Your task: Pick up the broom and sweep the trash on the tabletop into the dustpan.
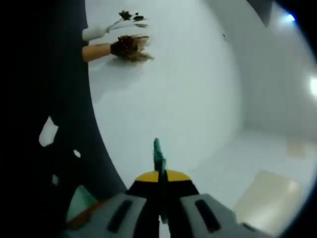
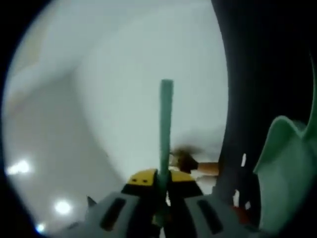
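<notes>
While the left gripper [image 1: 159, 208] has its two jaws pressed on a thin green handle [image 1: 158, 154] that pokes up just past them, a dark brown bristly brush with an orange-tan handle [image 1: 119, 49] and some dark trash bits [image 1: 130, 18] lie on the white tabletop [image 1: 178, 99], far ahead of the tips and to their left. The right gripper [image 2: 161, 208] pinches a long green stick [image 2: 165, 124] rising straight between its jaws, with the green dustpan [image 2: 290, 173] just right of them.
</notes>
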`<state>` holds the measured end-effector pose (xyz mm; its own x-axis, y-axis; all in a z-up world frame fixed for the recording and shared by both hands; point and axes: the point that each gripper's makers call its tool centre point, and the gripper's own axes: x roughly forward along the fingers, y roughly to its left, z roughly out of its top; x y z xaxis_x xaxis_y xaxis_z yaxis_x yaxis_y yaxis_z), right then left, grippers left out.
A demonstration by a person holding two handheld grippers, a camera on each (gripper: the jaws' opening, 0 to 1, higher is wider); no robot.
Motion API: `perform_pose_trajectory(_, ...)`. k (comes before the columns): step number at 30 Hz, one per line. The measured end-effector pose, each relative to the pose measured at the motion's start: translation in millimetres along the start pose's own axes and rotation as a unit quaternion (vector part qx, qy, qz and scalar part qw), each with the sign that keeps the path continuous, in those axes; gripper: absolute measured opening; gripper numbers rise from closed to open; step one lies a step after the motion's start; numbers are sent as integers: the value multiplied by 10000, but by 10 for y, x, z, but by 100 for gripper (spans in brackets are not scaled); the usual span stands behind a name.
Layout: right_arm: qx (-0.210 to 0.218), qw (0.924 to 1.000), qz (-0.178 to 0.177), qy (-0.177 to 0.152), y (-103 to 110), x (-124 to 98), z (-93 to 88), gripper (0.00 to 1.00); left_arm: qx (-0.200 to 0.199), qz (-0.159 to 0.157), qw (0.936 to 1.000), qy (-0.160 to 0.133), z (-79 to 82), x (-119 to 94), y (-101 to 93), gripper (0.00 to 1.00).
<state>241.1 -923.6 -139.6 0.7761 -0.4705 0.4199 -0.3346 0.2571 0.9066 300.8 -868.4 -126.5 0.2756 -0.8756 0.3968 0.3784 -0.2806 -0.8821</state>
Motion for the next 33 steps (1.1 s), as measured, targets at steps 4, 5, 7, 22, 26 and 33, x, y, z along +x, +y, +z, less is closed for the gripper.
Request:
perform_pose_trajectory(4,252,9996,-50,98,-39,33,-15,7,-10,3,9999,135,-98,-6,-1,2)
perform_pose_trajectory(5,246,9993,-274,79,-125,9,-14,6,-35,-5,9999,141,-100,-1,-3,2)
perform_pose_trajectory(7,359,9992,-145,121,-120,16,10,5,-2,25,9999,140,-98,-5,3,2)
perform_pose_trajectory(22,973,9949,41,242,-73,-16,62,4,360,22,9992,181,-197,-39,-126,5)
perform_pose_trajectory(26,1116,9935,81,229,-55,-59,102,4,420,-17,9989,189,-207,-48,-154,5)
perform_pose_trajectory(33,1579,9868,256,265,-1,-28,241,4,444,-180,9987,193,-244,-73,-319,5)
